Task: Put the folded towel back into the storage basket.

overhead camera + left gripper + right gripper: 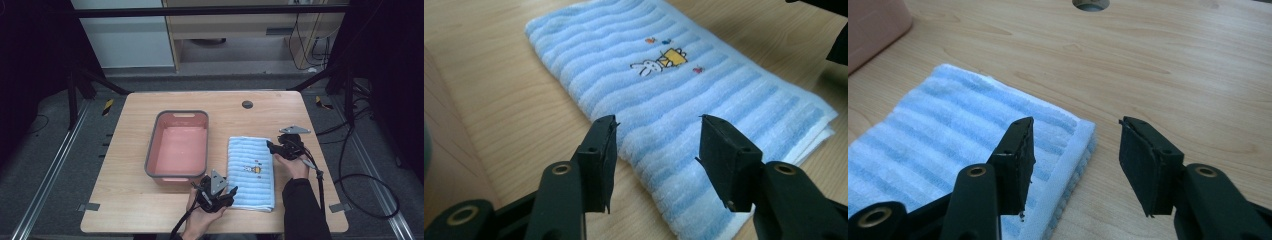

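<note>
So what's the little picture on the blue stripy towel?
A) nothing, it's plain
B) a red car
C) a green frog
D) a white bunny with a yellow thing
D: the left gripper view shows a small white bunny beside a yellow shape stitched on the blue towel, with tiny coloured dots around it.

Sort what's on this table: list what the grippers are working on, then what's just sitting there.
In use:
- blue striped towel
- left gripper, jaws open at its near edge
- right gripper, jaws open at its far corner

Idle:
- pink tub
</note>
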A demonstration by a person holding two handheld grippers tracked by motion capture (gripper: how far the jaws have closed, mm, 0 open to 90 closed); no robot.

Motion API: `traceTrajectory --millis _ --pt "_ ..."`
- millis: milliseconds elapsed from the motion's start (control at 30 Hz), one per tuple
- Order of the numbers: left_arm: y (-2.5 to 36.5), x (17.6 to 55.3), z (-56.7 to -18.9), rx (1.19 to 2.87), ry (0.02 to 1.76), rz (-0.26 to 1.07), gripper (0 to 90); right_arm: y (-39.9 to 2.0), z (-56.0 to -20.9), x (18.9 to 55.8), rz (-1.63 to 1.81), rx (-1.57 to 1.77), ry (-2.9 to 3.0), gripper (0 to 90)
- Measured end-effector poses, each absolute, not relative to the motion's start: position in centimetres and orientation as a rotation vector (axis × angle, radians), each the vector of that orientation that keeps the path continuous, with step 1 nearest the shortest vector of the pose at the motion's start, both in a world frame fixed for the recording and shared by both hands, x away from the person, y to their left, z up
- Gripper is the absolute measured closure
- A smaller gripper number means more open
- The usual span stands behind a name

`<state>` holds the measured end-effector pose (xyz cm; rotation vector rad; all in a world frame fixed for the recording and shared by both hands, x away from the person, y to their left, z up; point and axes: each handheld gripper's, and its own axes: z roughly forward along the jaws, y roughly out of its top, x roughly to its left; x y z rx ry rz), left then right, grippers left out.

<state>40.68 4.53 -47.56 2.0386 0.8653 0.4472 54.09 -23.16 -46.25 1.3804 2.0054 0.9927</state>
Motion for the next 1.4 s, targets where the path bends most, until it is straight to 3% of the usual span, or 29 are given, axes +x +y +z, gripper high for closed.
traceTrajectory --millis 967,1133,1400 --pt "4.7 41.2 -50.6 2.076 0.954 0.35 60.8 -22.2 -49.7 54.7 0.959 1.415 2.125 57.7" --pt "4.4 41.1 -50.5 2.083 0.962 0.343 68.0 -22.1 -49.9 54.8 0.959 1.409 2.132 63.0" --pt "4.1 41.2 -50.3 2.082 0.987 0.31 80.5 -22.5 -50.2 54.7 1.055 1.457 2.131 79.4"
